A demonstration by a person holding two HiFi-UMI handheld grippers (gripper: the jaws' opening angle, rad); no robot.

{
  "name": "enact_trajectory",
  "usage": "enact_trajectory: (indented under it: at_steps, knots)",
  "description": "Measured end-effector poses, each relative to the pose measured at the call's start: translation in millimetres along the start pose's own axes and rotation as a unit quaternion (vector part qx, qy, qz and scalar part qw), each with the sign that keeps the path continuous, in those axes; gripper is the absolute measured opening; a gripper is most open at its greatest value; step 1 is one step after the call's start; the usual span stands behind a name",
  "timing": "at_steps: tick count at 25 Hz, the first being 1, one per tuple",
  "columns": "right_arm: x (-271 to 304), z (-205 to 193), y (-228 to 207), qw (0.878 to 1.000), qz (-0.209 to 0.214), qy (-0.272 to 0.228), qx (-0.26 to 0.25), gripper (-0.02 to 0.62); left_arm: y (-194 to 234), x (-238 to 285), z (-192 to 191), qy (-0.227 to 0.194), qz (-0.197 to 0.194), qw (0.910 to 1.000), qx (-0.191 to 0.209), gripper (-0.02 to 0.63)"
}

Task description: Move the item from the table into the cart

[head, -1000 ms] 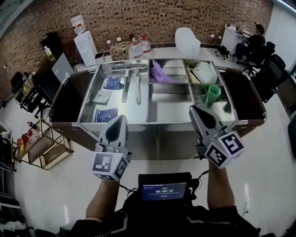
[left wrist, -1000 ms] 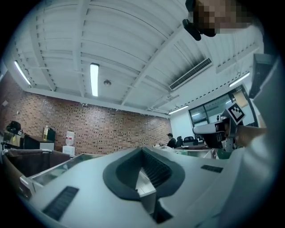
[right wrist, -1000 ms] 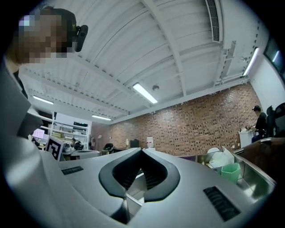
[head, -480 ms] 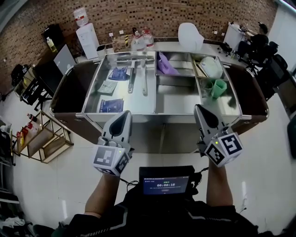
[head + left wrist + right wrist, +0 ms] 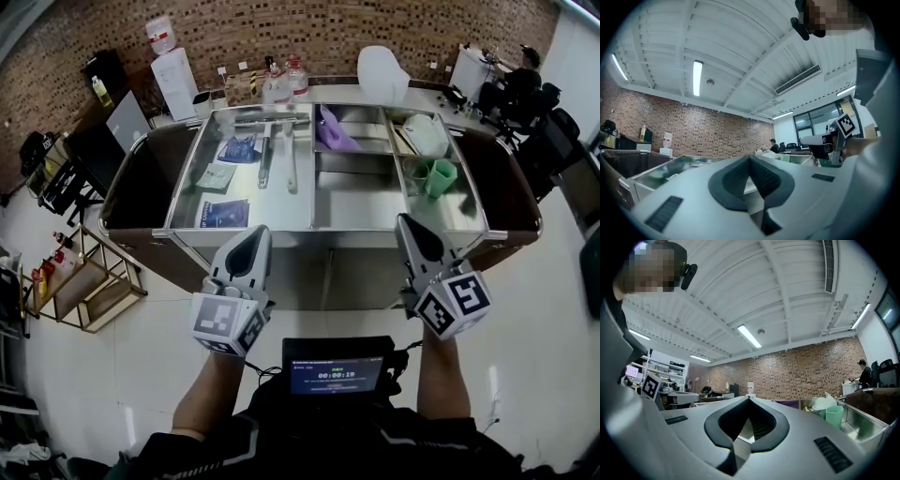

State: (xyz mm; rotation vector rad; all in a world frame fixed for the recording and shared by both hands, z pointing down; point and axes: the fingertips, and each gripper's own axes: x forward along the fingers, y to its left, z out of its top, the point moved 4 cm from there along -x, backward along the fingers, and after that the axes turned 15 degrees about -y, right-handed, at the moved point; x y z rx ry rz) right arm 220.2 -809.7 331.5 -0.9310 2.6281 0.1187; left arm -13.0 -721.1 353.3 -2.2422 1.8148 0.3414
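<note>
A steel cart (image 5: 328,236) with several open compartments stands in front of me. Its left bay holds blue packets (image 5: 225,214), a pale packet (image 5: 217,176) and two long metal tools (image 5: 278,155). A purple bag (image 5: 333,131) lies in the far middle bay. At the right sit a green cup (image 5: 437,178) and a white bag (image 5: 427,136). My left gripper (image 5: 253,231) is held short of the cart's near rim, shut and empty (image 5: 750,157). My right gripper (image 5: 408,221) is level with it at the right, also shut with nothing in it (image 5: 749,398).
A water dispenser (image 5: 173,70) and bottles stand against the brick wall behind the cart. A white chair (image 5: 382,75) is at the back, a seated person (image 5: 520,80) at the far right. A wooden shelf unit (image 5: 89,291) sits on the floor at the left. A small screen (image 5: 336,373) hangs at my chest.
The head view has shifted slightly, so the cart sits a little further right in it. Both grippers stay shut and in nearly the same place.
</note>
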Motion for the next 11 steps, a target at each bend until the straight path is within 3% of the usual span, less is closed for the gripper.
enact_trajectory:
  at_steps: [11]
  knots:
    - [-4.6,-1.3,-2.5,1.0,-0.004,0.006,0.0,0.003,-0.9,1.2,1.0,0.003,0.002,1.0,-0.004,0.0]
